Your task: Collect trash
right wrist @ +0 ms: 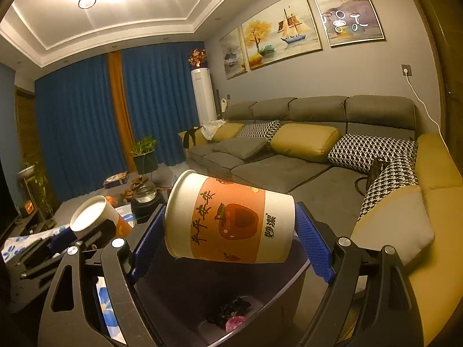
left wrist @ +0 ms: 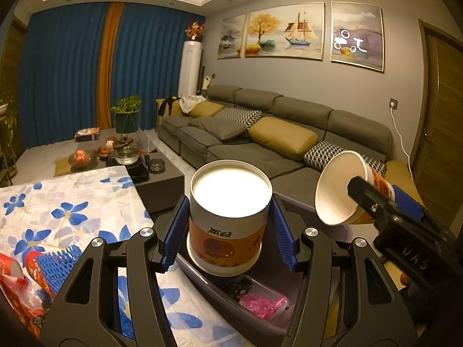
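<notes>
While both grippers hang above a dark trash bin, each one grips a paper cup with an orange printed band. From the left wrist camera, the left gripper has its blue ridged pads pressed against both sides of the first paper cup, which is upside down, its white base facing up and its rim directly over the bin's opening. Off to the right in that view, the right gripper clamps the second paper cup, tipped on its side with its open white mouth facing left. From the right wrist camera, that second cup lies sideways between the blue pads, which touch its rim end and its base end, with the bin below. Inside the bin sit a crumpled pink wrapper and some dark scraps. A table with a blue-flowered cloth stands just beside the bin, and a grey sofa with yellow cushions lies beyond.
</notes>
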A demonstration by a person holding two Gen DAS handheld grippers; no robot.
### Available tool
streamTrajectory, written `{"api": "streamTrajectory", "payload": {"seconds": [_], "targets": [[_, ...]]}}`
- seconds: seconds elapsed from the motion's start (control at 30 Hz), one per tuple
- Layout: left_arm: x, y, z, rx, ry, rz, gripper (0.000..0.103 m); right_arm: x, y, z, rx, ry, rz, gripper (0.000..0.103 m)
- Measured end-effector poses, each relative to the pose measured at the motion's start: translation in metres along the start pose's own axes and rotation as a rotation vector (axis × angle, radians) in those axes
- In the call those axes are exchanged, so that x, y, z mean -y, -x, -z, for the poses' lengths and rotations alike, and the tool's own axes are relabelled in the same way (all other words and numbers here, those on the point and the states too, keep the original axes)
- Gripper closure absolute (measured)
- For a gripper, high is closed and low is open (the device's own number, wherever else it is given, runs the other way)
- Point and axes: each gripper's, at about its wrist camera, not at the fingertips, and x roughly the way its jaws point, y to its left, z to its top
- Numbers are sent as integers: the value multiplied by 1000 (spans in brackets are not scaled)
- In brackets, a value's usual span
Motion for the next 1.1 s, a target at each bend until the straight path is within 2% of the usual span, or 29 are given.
{"api": "streamTrajectory", "payload": {"seconds": [0.53, 0.57, 0.6, 0.7, 0.83, 0.93, 1.1], "targets": [[11, -28, 5, -48, -16, 23, 47, -8, -8, -2, 11, 8, -2, 20], [11, -29, 5, -50, -18, 29, 44, -8, -9, -2, 12, 8, -1, 20], [11, -31, 6, -56, -24, 41, 33, -7, -9, -2, 13, 8, 0, 20], [7, -27, 6, -33, -16, 26, 13, -11, -13, -5, 15, 10, -12, 20], [-2, -23, 7, -42, -19, -28, 11, -14, -15, -8, 20, 14, -29, 15], [-16, -16, 8, -61, 23, -72, 11, -14, -6, -13, 38, 7, -27, 15], [-33, 19, 7, -30, 64, -135, 11, -16, 19, -17, 68, 13, -37, 15]]}}
